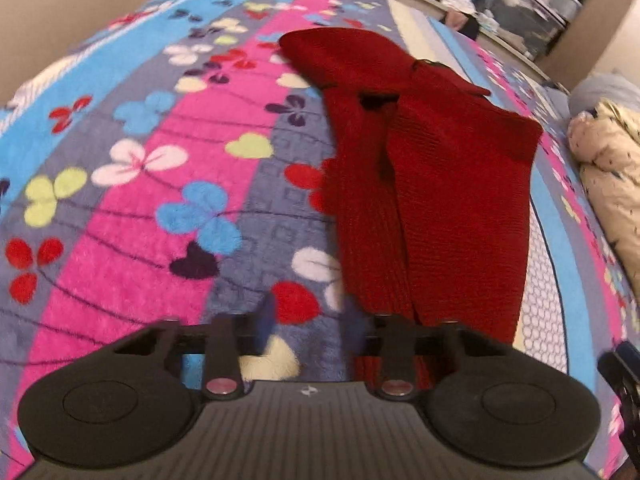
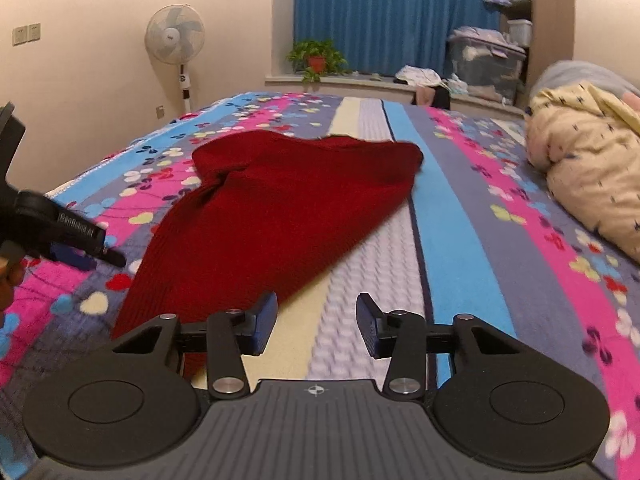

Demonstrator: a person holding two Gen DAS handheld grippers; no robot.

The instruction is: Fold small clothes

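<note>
A dark red knitted garment [image 1: 432, 168] lies spread on the flowered bed cover [image 1: 132, 208], its sleeves folded in over the body. It also shows in the right wrist view [image 2: 280, 208]. My left gripper [image 1: 310, 324] is open and empty, low over the cover at the garment's near left hem. My right gripper [image 2: 316, 324] is open and empty, just off the garment's near right edge. The left gripper also shows at the left of the right wrist view [image 2: 80, 240].
A cream quilt [image 2: 588, 168] is bunched on the bed's right side. A standing fan [image 2: 175, 36], a potted plant [image 2: 316, 58] on the window ledge, blue curtains and storage boxes [image 2: 486, 64] stand beyond the bed.
</note>
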